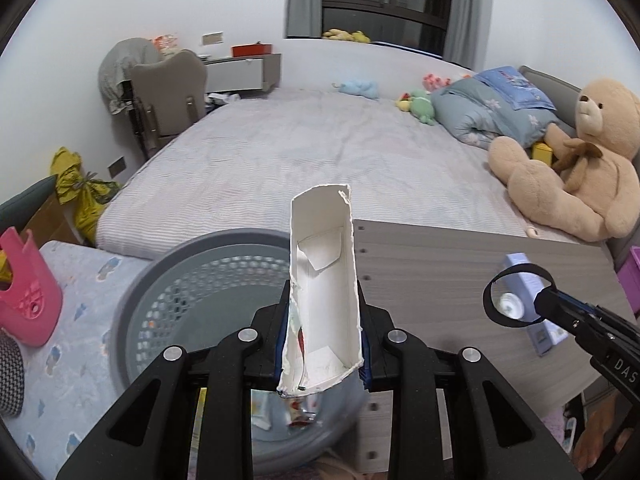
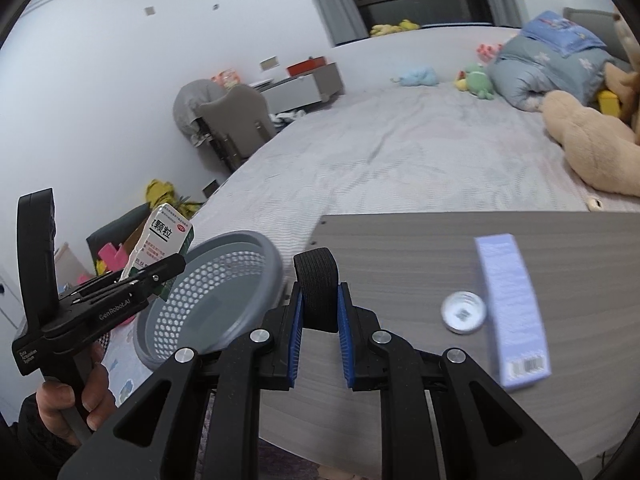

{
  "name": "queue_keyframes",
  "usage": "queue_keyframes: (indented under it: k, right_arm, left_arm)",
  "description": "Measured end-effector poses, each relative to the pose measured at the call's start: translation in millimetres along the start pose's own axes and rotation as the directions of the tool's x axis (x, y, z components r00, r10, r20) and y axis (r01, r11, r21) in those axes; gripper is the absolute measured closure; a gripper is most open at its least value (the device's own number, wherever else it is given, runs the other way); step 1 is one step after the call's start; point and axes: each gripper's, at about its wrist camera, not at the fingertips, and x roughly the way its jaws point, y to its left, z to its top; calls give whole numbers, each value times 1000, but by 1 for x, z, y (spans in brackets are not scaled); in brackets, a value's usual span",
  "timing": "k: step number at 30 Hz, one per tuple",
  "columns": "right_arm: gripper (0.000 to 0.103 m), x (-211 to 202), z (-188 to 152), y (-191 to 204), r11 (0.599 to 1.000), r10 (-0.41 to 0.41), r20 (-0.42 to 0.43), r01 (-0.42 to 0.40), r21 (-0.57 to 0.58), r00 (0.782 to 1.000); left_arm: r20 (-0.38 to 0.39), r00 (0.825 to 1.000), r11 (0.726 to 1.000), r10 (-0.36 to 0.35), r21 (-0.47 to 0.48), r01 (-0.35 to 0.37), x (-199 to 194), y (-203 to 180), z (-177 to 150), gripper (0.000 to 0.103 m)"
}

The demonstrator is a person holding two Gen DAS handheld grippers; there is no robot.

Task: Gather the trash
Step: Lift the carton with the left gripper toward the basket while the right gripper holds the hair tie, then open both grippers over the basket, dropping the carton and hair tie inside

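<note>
My left gripper [image 1: 324,320] is shut on a torn white medicine carton [image 1: 324,280] and holds it upright over the grey perforated basket [image 1: 192,276]. The carton [image 2: 164,244] and left gripper [image 2: 160,270] also show in the right wrist view beside the basket [image 2: 240,248]. My right gripper [image 2: 319,304] is shut on a black elastic band loop [image 2: 318,292] above the grey wooden table [image 2: 400,248]. In the left wrist view the right gripper [image 1: 544,298] holds the band [image 1: 516,296] over the table [image 1: 420,256]. A lilac box [image 2: 510,308] and a small round tin [image 2: 464,313] lie on the table.
Some wrappers [image 1: 300,408] lie in the basket bottom. A large bed [image 1: 320,152] stretches behind the table, with a big teddy bear [image 1: 568,160], a folded duvet [image 1: 488,112] and small plush toys. A pink bag [image 1: 28,296] sits at left on a patterned cushion.
</note>
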Motion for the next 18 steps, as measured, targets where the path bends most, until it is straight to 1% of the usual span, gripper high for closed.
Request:
queue_keyframes:
  k: [9, 14, 18]
  right_arm:
    - [86, 48, 15, 63, 990, 93, -60, -99, -101, 994]
    - [86, 74, 17, 86, 983, 113, -103, -127, -133, 988]
    - [86, 91, 14, 97, 980, 116, -140, -136, -144, 983]
  left_arm:
    - [-34, 998, 997, 51, -57, -53, 9, 55, -6, 77]
    - [-72, 996, 994, 53, -94, -60, 17, 78, -16, 77]
    - [-102, 994, 992, 48, -110, -60, 26, 87, -22, 77]
